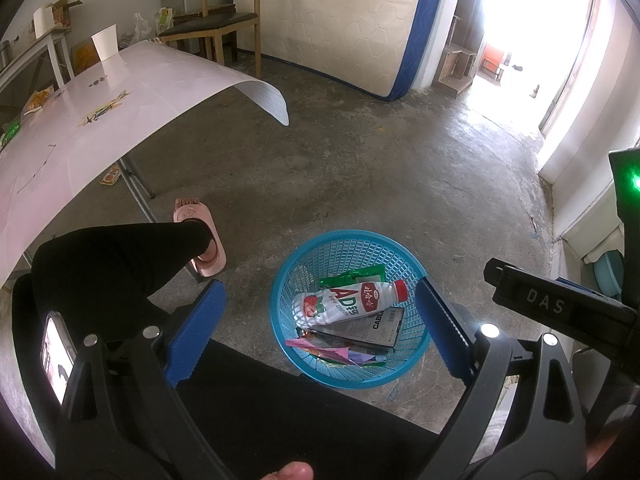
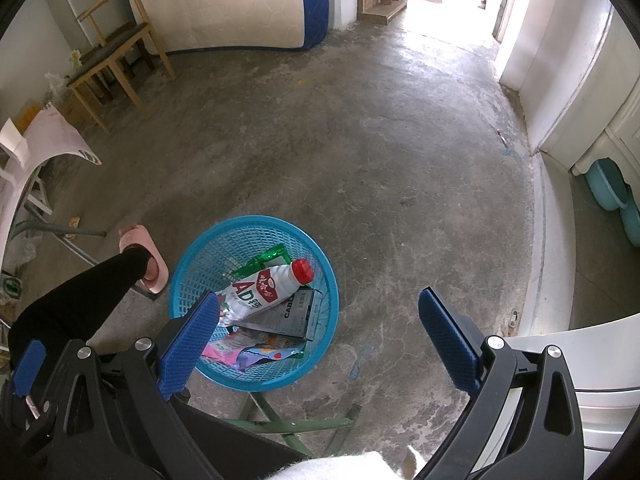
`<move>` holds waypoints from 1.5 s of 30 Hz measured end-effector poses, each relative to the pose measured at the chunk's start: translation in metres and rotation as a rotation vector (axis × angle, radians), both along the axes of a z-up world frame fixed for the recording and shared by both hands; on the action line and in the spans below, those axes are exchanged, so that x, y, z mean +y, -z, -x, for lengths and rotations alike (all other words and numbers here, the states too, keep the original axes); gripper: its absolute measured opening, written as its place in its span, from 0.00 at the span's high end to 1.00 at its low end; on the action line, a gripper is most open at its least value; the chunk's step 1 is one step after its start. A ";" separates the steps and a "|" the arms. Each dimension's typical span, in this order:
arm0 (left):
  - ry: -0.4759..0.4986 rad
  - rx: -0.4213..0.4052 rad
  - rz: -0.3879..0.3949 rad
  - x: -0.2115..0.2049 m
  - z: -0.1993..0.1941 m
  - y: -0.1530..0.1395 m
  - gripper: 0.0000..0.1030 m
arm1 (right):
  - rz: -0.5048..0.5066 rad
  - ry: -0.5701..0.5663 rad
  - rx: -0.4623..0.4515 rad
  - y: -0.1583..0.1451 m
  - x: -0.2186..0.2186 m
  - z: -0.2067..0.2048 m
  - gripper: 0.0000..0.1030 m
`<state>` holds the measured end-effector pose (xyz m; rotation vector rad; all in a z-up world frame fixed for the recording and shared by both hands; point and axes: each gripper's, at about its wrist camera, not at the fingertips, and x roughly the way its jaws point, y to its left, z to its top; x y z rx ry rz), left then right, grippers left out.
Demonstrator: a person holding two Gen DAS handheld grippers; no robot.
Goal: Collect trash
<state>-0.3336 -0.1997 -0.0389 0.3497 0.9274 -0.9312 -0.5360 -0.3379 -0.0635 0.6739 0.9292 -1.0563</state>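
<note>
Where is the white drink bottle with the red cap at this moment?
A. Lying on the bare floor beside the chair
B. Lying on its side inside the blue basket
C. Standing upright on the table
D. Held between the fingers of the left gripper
B: the bottle lies on its side on top of a dark box and wrappers inside the blue basket, and both grippers are open and empty.

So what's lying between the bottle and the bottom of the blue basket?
In both views the bottle rests on a dark flat box, with crumpled wrappers beside it in the basket. Beneath that is hidden.
</note>
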 end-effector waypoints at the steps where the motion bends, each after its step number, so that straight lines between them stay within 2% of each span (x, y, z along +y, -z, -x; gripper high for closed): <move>1: -0.001 0.001 0.001 0.000 0.000 0.000 0.11 | 0.001 -0.001 0.000 0.000 0.001 0.000 0.06; 45: 0.008 0.003 -0.003 -0.002 -0.004 -0.002 0.11 | -0.026 0.018 0.022 -0.002 -0.015 0.006 0.06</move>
